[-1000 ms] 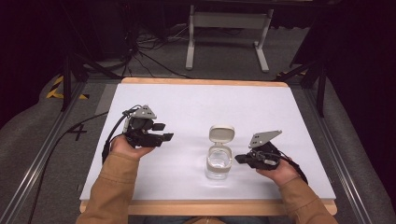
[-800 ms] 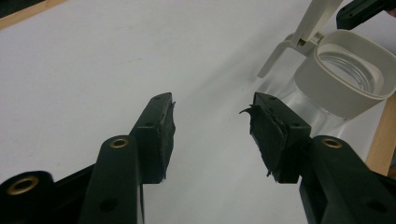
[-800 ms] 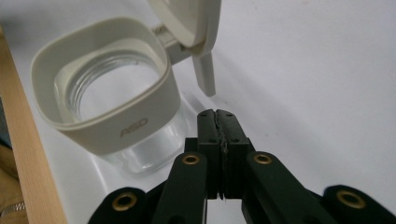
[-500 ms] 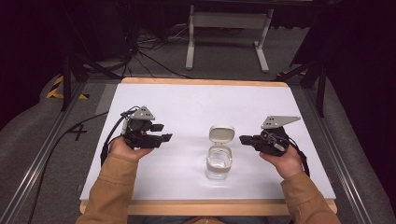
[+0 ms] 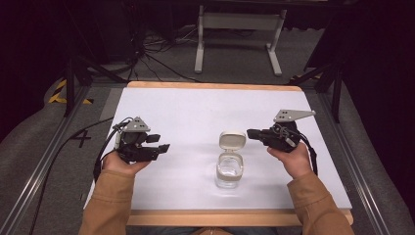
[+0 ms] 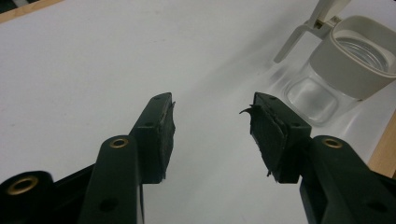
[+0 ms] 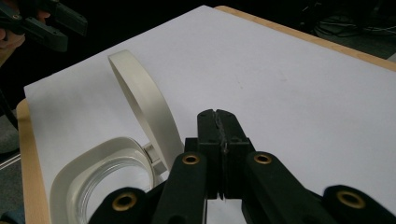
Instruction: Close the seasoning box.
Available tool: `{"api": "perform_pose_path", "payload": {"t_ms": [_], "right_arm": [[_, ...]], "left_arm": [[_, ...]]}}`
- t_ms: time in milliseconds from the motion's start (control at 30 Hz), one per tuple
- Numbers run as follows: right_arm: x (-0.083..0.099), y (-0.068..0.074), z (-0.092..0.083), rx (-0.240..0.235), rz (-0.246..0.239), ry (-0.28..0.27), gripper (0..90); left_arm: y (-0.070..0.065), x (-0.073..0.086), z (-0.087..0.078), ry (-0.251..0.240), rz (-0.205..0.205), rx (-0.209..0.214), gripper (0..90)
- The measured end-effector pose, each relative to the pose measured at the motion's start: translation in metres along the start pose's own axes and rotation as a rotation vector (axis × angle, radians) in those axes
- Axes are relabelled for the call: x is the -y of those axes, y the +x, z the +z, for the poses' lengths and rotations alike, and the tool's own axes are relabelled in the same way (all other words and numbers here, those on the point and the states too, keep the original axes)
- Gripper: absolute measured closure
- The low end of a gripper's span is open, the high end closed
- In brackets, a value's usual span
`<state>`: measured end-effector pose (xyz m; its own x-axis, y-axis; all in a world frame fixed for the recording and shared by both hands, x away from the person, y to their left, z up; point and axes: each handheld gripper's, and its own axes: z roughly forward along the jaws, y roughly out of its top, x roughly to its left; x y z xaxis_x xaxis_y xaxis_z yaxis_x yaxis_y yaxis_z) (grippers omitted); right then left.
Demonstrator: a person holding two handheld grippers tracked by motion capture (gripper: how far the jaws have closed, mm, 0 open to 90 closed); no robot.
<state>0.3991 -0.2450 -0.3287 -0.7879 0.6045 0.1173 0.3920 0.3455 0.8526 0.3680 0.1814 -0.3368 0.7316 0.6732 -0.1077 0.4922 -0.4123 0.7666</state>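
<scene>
Right tongs closed, empty, beside jar's raised lid; left tongs apart, empty. Jar sits centre-front of counter. Risk: sideways push on lid tips jar w/o support.

Bright overhead light on the white table, dark surroundings, soft shadows, slightly grainy, soft-focus pictures

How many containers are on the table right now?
1. A clear container with its hinged lid flipped open stands near the front edge of the white table, between the left tongs and the right tongs. Nothing seems hidden.
</scene>
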Motion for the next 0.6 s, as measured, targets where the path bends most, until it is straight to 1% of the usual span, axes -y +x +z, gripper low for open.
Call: {"api": "perform_pose_path", "payload": {"t_ms": [67,133,167,233,267,300,533,600], "right_arm": [[-0.001,-0.001,0.005,-0.013,0.001,0.006,89.3],[-0.002,0.000,0.009,-0.023,-0.004,0.012,89.3],[-0.003,0.000,0.011,-0.025,-0.009,0.013,89.3],[-0.004,0.001,0.014,-0.022,-0.014,0.019,89.2],[-0.004,0.001,0.014,-0.022,-0.014,0.019,89.2],[-0.004,0.001,0.016,-0.028,-0.011,0.020,89.2],[-0.004,0.001,0.017,-0.053,-0.003,0.021,89.2],[-0.003,0.002,0.017,-0.057,-0.010,0.023,89.2]], "left_arm": [[0.000,0.003,-0.004,0.003,-0.012,-0.007,49.4],[0.001,0.006,-0.007,-0.001,-0.015,-0.016,49.4],[0.001,0.007,-0.008,0.000,-0.024,-0.015,49.4],[0.003,0.009,-0.011,-0.013,-0.023,-0.024,49.4],[0.003,0.009,-0.011,-0.013,-0.023,-0.024,49.3],[0.003,0.009,-0.012,-0.004,-0.033,-0.020,49.3],[0.002,0.009,-0.012,-0.003,-0.028,-0.022,49.2],[0.003,0.009,-0.011,-0.003,-0.014,-0.021,49.2]]}}
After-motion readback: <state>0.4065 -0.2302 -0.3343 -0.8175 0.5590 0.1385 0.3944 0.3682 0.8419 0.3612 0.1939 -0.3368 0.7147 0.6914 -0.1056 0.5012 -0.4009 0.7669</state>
